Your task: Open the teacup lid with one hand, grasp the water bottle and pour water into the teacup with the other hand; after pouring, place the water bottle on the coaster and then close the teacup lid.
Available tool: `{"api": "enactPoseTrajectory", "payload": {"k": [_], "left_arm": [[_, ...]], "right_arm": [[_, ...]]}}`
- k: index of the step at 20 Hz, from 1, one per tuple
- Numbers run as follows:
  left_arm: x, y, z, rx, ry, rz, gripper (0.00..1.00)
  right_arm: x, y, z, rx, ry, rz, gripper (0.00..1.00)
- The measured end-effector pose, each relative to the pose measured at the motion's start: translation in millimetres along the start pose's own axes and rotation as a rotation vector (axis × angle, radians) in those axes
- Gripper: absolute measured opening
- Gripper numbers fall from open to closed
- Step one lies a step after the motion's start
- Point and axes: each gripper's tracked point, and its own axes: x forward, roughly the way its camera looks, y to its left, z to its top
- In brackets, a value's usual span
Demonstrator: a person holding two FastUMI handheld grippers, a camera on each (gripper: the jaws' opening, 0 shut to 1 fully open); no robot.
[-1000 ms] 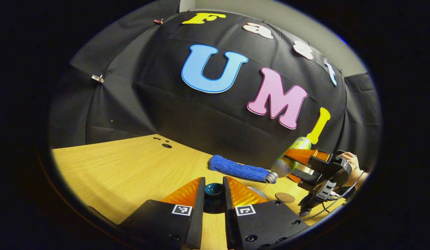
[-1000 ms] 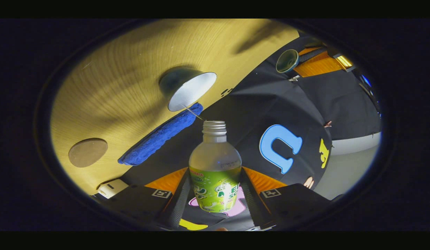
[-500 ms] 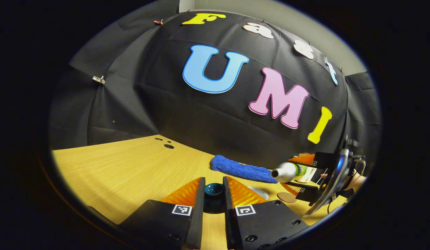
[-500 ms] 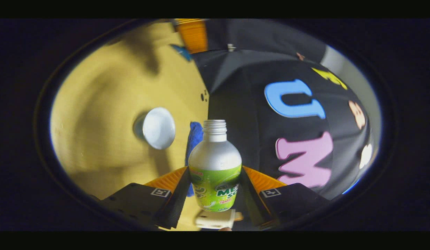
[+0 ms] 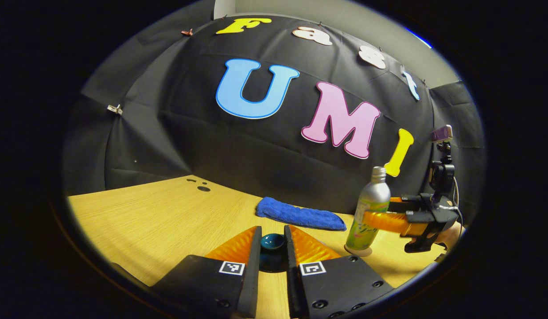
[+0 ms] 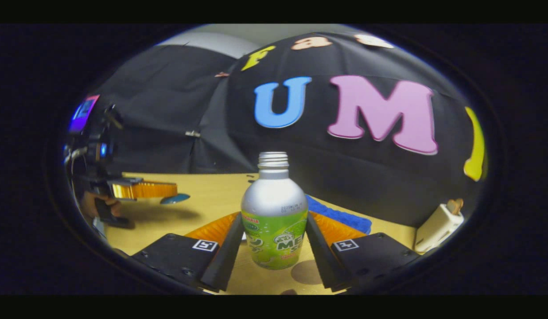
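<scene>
A silver bottle (image 6: 274, 199) with a green label stands upright between my right gripper's (image 6: 274, 216) fingers, which are shut on its label; its mouth is uncapped. In the left gripper view the bottle (image 5: 372, 201) stands at the right on the round brown coaster (image 5: 359, 251), with the right gripper (image 5: 384, 220) clamped on its middle. My left gripper (image 5: 273, 230) is shut on the dark teal knob of the teacup lid (image 5: 273, 243), held above the table. The right gripper view shows that left gripper (image 6: 143, 189) at the left with the lid (image 6: 174, 199) under its fingers.
A folded blue towel (image 5: 300, 214) lies along the back of the wooden table (image 5: 158, 221), by the black wall cloth. A white plug-like block (image 6: 437, 226) sits at the far right. A hand (image 6: 94, 204) holds the left gripper. Small holes (image 5: 203, 188) mark the tabletop's far part.
The bottle has swung from tilted mouth-down over the cup to upright and come down onto the coaster. My left gripper has kept the lid and barely moved.
</scene>
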Motion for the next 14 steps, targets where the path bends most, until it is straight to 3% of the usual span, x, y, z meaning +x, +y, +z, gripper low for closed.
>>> {"api": "enactPoseTrajectory", "payload": {"k": [5,14], "left_arm": [[1,-18,-4,0.046,0.003,-0.013,0.31],[5,-31,-17,0.070,0.032,-0.009,0.31]], "right_arm": [[-17,-66,-13,0.075,-0.052,-0.107,0.79],[-8,-92,-56,0.215,-0.035,-0.136,0.79]]}}
